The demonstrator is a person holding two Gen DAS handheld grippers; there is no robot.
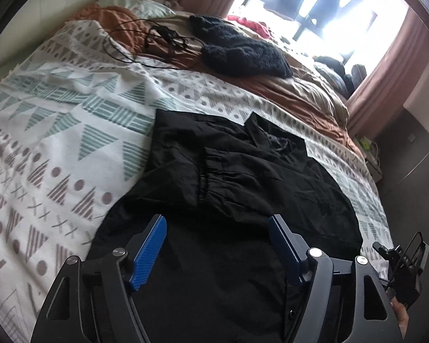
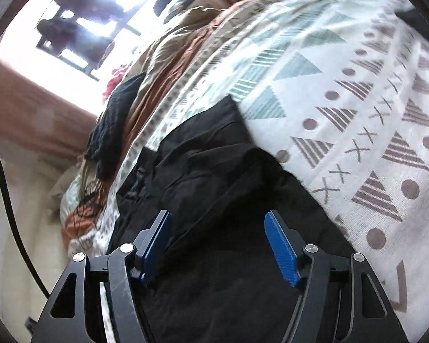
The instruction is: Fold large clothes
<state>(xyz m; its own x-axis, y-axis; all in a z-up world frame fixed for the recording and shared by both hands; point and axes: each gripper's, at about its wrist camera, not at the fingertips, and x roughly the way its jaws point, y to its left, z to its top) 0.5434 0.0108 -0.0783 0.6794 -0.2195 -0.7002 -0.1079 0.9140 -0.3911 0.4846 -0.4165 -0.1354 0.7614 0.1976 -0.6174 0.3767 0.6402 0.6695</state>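
A large black garment (image 1: 228,165) lies partly folded on a white bedspread (image 1: 71,131) printed with triangles and dots. A gathered sleeve cuff rests across the garment's middle. In the left wrist view, my left gripper (image 1: 217,223) hovers over the garment's near part, its blue pads wide apart with only flat cloth under them. The right wrist view is tilted and blurred. There my right gripper (image 2: 217,220) is open over the same black garment (image 2: 214,165), with the bedspread (image 2: 343,100) to its right. I cannot tell if either gripper touches the cloth.
A dark knitted item (image 1: 243,45) and a black cable (image 1: 157,40) lie on a crumpled orange-brown duvet (image 1: 300,85) at the far end. A bright window with a pink curtain (image 1: 386,71) is behind. The bed's right edge drops to a dark floor (image 1: 414,185).
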